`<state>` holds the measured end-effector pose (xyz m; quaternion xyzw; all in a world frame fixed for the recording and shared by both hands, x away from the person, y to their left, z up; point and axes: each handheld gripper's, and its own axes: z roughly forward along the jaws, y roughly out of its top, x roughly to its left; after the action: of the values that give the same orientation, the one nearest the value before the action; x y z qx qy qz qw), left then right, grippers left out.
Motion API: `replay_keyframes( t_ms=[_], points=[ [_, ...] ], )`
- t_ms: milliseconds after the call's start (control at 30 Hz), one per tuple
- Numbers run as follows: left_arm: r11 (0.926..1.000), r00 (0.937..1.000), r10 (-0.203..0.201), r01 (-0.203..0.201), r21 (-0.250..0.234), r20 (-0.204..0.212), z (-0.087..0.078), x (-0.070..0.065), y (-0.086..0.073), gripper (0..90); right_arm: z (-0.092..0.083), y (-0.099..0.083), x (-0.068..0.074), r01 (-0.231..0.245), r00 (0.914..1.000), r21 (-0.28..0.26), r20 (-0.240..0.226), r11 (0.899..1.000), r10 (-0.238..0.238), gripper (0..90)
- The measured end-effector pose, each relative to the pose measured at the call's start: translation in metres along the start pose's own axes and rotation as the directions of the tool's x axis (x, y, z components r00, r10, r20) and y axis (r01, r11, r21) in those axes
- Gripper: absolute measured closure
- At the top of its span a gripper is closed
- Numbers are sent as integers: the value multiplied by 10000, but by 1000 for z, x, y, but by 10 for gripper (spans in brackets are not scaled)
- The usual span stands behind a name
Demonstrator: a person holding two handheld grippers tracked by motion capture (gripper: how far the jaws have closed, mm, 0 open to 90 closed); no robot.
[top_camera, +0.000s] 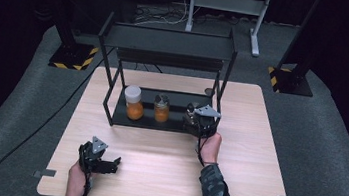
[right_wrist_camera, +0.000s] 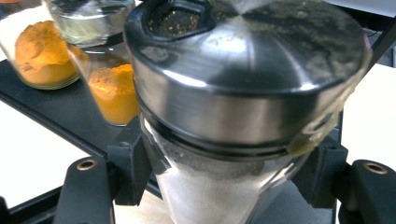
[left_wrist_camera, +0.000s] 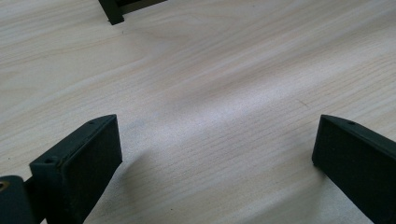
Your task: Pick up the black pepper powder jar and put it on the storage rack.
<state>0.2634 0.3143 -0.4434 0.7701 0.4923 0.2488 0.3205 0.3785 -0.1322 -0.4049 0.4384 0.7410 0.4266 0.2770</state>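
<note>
Dark grey carpet [top_camera: 317,146] is spread around a pale wooden table [top_camera: 251,153], with black stands and yellow-black striped bases set at the back of the room. On the far half of the table a black two-tier metal rack [top_camera: 169,42] is placed, its lower shelf [top_camera: 147,121] resting close to the tabletop.

Three jars are lined up along that lower shelf. At the left, a jar with a white lid [top_camera: 133,102] is seen, partly filled with orange powder. Beside it, a smaller jar with a metal lid [top_camera: 161,108], also holding orange powder, is set in the middle. At the right end of the shelf, a shaker jar of white grains [right_wrist_camera: 219,196], topped by a brushed metal cap with a pouring hole, is gripped by the right gripper [top_camera: 199,121]; the jaws are closed against the glass on both sides just below the cap, as is seen in the right gripper view.

Near the front left of the table the left gripper [top_camera: 99,159] is held low over bare wood. Its jaws are spread wide, and nothing is held between them.
</note>
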Motion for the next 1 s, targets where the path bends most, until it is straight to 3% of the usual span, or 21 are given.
replay_keyframes(
  t_ms=[1000],
  points=[
    [10000,10000,-4,4,-5,-2,0,0,0,12,28,0,-1,-409,9984,370,405,9985,394,303]
  ],
)
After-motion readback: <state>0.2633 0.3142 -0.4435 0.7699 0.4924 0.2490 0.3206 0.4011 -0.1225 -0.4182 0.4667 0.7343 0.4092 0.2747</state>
